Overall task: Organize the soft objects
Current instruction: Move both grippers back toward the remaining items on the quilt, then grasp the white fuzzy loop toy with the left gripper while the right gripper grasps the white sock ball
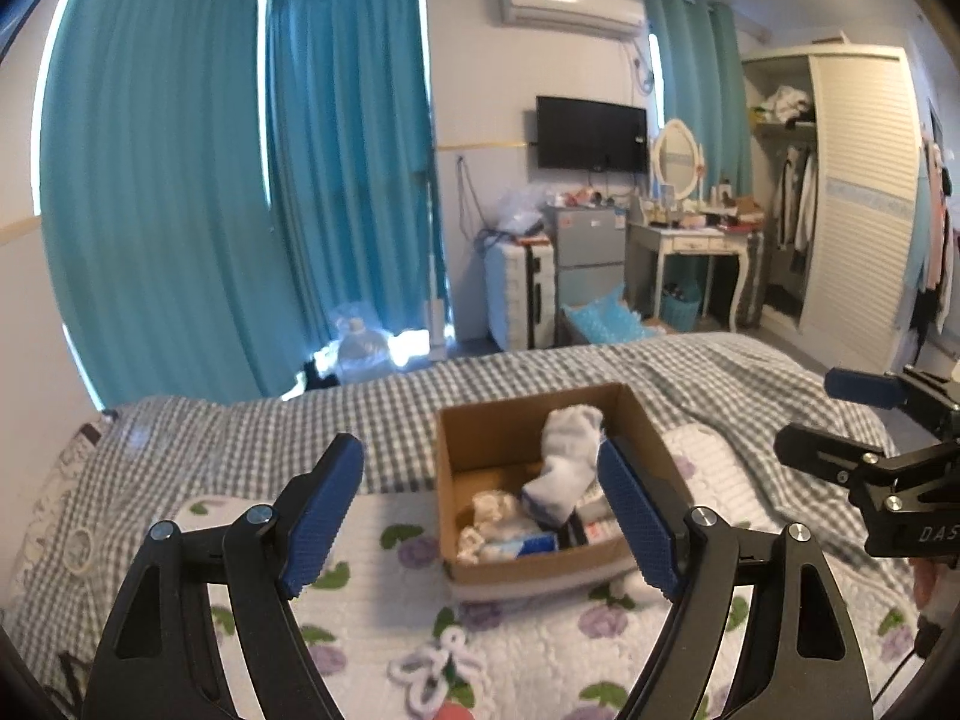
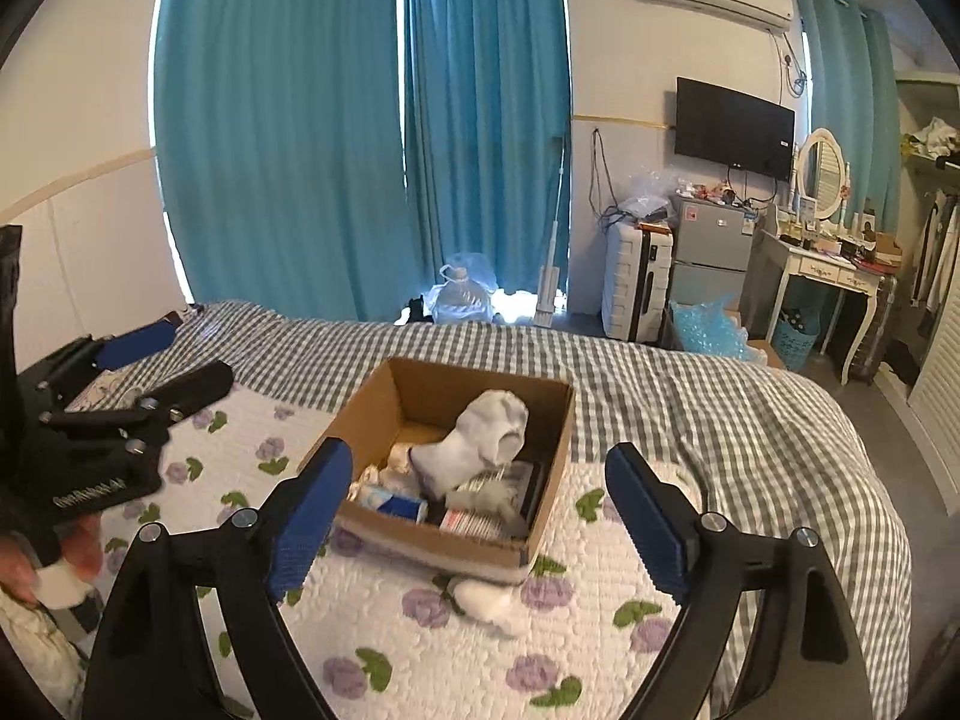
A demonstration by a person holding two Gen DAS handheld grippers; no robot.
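Observation:
An open cardboard box (image 1: 480,426) (image 2: 552,468) sits on the bed. A white sock (image 1: 567,462) (image 2: 480,441) lies in it on top of small packets and cloth. Another white sock (image 2: 489,600) lies on the floral quilt just in front of the box; in the left wrist view it peeks out at the box's near corner (image 1: 630,585). My left gripper (image 1: 480,516) is open and empty, held above the quilt in front of the box. My right gripper (image 2: 480,528) is open and empty, also in front of the box, above the loose sock.
The bed has a white floral quilt (image 2: 372,618) over a grey checked cover (image 2: 720,420). Teal curtains (image 1: 240,180), a suitcase (image 2: 636,282), a small fridge (image 2: 708,252), a dressing table (image 2: 834,270) and a wardrobe (image 1: 852,198) stand beyond the bed.

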